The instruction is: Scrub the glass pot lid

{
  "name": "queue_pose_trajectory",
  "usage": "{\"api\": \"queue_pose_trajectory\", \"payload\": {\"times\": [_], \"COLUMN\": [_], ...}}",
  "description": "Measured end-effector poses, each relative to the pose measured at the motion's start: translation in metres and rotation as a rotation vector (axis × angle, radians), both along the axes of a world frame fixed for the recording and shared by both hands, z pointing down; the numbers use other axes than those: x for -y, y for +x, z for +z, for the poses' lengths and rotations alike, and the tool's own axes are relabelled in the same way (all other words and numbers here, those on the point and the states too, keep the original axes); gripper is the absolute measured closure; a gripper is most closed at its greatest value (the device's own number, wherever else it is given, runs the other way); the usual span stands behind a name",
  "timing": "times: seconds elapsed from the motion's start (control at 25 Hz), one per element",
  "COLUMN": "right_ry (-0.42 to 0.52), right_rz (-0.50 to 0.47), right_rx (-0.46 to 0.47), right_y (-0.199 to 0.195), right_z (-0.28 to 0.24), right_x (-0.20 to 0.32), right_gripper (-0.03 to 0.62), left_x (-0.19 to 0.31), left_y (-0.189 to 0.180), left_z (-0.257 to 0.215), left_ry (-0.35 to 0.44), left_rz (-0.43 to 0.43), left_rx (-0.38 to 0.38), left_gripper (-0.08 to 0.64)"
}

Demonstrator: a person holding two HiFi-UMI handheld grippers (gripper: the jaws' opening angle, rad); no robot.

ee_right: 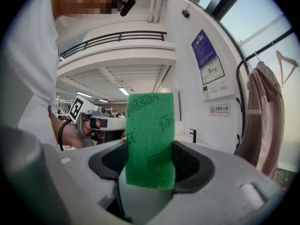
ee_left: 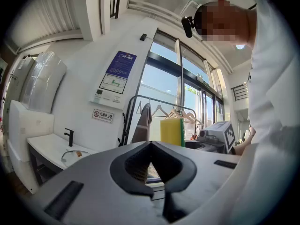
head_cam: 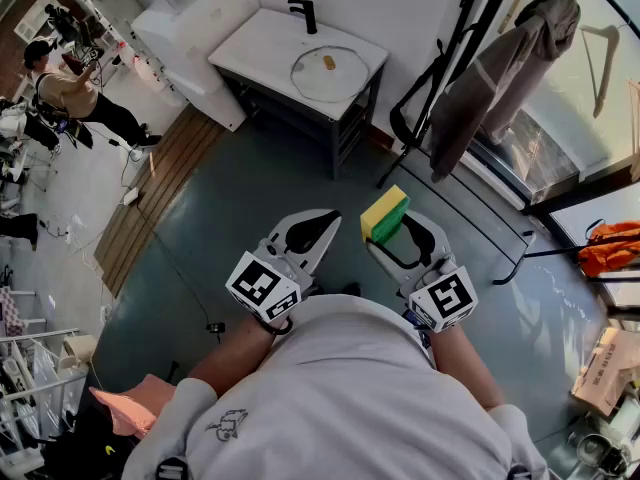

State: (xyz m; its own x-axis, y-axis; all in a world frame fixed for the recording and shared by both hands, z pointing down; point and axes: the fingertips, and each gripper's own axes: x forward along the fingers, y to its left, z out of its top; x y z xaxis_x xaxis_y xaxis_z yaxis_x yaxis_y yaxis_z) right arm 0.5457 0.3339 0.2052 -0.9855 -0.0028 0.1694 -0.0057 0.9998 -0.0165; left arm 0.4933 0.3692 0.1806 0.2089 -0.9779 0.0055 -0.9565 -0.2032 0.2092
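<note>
The glass pot lid lies flat on a white washstand across the room, with a small orange knob at its middle; the left gripper view shows the lid far off at lower left. My right gripper is shut on a yellow sponge with a green scouring side; that green face stands upright between the jaws in the right gripper view. Held level beside it, my left gripper is shut with nothing in it, its tips meeting. Both grippers are close to the person's chest, far from the lid.
A black tap stands at the washstand's back. A clothes rack with a grey-brown garment is at right, by glass doors. Wooden decking runs at left. A seated person is at far left. A cardboard box is at lower right.
</note>
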Motion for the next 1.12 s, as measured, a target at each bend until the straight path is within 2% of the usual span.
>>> {"api": "queue_pose_trajectory", "payload": {"times": [0.52,1.12], "right_ry": [-0.017,-0.018], "right_rz": [0.007,0.049], "right_rx": [-0.001,-0.02], "right_y": [-0.046,-0.172], "right_z": [0.002,-0.009], "right_x": [-0.016,-0.045], "right_gripper": [0.299,0.299], "left_x": [-0.018,-0.046], "left_y": [-0.052,-0.174], "left_z": [0.002,-0.013], "left_ry": [0.012,0.028], "left_rz": [-0.014,0.048], "left_rx": [-0.036,-0.04], "left_gripper": [0.561,0.561]}}
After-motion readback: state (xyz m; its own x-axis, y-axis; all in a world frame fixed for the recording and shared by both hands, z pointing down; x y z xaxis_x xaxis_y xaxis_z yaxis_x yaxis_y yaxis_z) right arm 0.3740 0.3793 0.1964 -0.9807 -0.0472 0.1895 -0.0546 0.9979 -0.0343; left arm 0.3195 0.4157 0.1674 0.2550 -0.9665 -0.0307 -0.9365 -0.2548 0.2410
